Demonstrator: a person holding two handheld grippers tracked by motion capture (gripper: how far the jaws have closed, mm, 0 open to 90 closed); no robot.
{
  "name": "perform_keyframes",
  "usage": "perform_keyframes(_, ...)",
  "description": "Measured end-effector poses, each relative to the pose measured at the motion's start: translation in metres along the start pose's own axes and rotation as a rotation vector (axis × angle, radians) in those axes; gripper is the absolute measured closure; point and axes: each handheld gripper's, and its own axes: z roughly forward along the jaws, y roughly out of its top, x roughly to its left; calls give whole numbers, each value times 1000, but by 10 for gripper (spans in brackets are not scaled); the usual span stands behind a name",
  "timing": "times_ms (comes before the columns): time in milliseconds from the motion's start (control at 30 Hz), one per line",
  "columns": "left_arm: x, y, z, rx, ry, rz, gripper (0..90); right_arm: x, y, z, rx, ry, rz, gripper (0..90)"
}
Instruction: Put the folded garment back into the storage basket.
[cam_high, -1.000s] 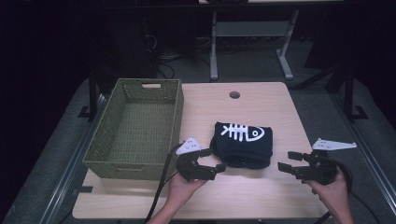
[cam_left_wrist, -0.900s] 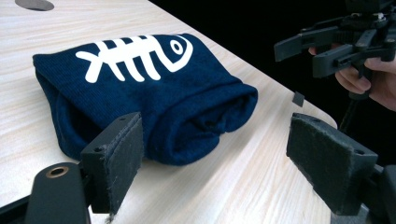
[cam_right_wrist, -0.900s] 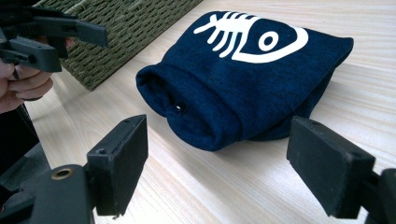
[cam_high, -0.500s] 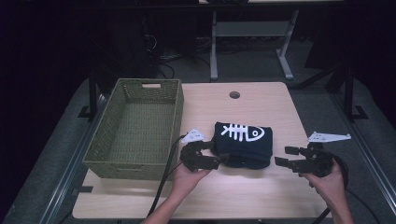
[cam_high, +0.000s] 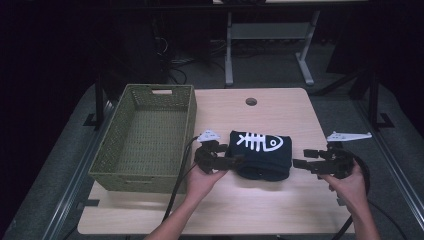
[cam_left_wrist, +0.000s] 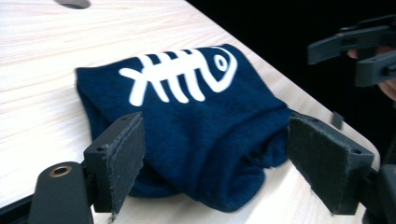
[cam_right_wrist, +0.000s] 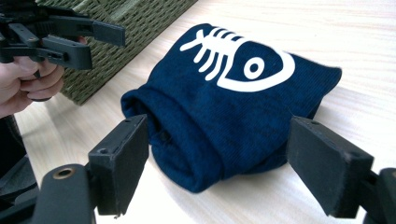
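Both grippers have closed in: the left gripper (cam_high: 231, 159) and right gripper (cam_high: 306, 164), jaws wide, now flank the folded fish-bone sweater (cam_high: 261, 152), ready to grasp.

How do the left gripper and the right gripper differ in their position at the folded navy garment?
The left gripper has reached the folded navy garment, its jaws at the left edge; the right gripper stands apart from its right edge. The left gripper lies beside the green basket; the right gripper is far from it. Both are open and point at the garment.

Wooden table (cam_high: 280, 200), green basket (cam_high: 145, 135), folded navy garment (cam_high: 260, 152)
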Motion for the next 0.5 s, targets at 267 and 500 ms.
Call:
perform_keyframes(267,13,11,12,12,55,-40,201,-9,15,18,31,-17,32,215)
perform_keyframes(500,27,7,33,67,105,-76,204,-23,16,33,56,-44,80,215)
